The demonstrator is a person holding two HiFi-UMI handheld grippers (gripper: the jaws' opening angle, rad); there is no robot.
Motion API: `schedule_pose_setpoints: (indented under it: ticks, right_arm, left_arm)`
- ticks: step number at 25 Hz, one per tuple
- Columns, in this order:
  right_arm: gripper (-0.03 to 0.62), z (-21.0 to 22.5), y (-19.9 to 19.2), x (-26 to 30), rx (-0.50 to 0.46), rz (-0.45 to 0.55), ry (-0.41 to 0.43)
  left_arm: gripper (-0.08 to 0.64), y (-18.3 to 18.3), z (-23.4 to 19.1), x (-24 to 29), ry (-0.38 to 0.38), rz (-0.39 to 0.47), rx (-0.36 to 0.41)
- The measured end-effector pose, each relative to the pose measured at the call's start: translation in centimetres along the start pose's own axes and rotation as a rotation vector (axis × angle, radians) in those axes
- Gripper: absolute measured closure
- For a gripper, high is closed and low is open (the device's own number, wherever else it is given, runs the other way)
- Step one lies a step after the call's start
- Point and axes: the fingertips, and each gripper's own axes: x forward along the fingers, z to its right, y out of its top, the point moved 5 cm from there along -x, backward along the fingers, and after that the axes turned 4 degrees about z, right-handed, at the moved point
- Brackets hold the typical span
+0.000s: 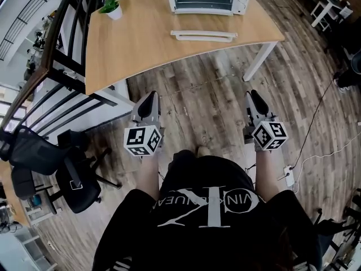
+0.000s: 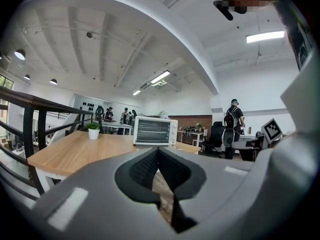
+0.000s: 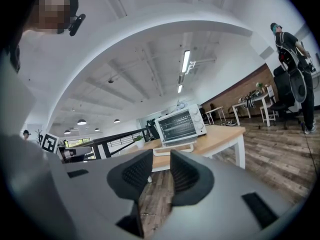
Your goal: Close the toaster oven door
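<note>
Low, left gripper (image 1: pixel 151 95) and right gripper (image 1: pixel 252 94) point forward (empty).

Dark wood-plank floor (image 1: pixel 208 100), light wood table (image 1: pixel 141 49) w/ white legs, black railing (image 1: pixel 66 66) at left, black office chair (image 1: pixel 79 188), white ceiling (image 3: pixel 145 54) w/ strip lights (image 3: pixel 185 61)

1. Open floor (image 1: pixel 203 106) is left between the left gripper (image 1: pixel 150 97), the right gripper (image 1: pixel 254 96) and the table (image 1: pixel 141 49) edge ahead.
2. The tabletop's near half is unoccupied up to the lowered toaster oven door (image 1: pixel 203 35).
3. Passage leftward is blocked by a railing (image 1: pixel 67 72) and an office chair (image 1: pixel 76 179).
4. 1 potted plant (image 1: pixel 111 7) is stood at the far-left corner.
</note>
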Motion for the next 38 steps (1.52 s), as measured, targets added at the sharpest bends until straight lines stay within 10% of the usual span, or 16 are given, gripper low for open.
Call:
schedule_pose_setpoints:
  ticks: [38]
  right_arm:
    - [0.52,6.6,-0.1,9.6,0.024,-0.072,0.016]
  left_arm:
    - [0.549,-0.4,-0.8,13.6,-0.053,-0.028,0.003]
